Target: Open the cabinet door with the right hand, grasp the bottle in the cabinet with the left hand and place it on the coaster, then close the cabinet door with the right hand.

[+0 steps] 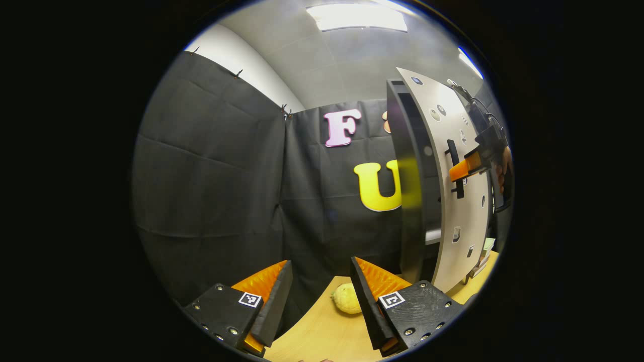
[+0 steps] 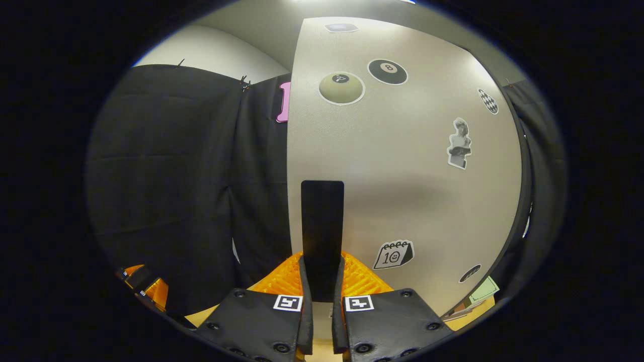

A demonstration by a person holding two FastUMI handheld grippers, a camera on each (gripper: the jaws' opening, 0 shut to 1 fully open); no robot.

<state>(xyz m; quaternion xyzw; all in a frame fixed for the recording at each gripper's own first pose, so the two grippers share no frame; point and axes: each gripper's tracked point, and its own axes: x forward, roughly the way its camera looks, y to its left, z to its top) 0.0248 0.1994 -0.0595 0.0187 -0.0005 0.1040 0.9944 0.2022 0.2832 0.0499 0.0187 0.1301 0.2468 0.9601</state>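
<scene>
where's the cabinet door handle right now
In the right gripper view the handle stands upright near the cabinet door's left edge, clamped between the right gripper fingers, left of the calendar sticker.

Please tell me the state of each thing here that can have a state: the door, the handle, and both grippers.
Door: slightly ajar.
Handle: clamped between the right gripper's fingers.
Right gripper: shut on the handle.
Left gripper: open, holding nothing, above the table.
</scene>
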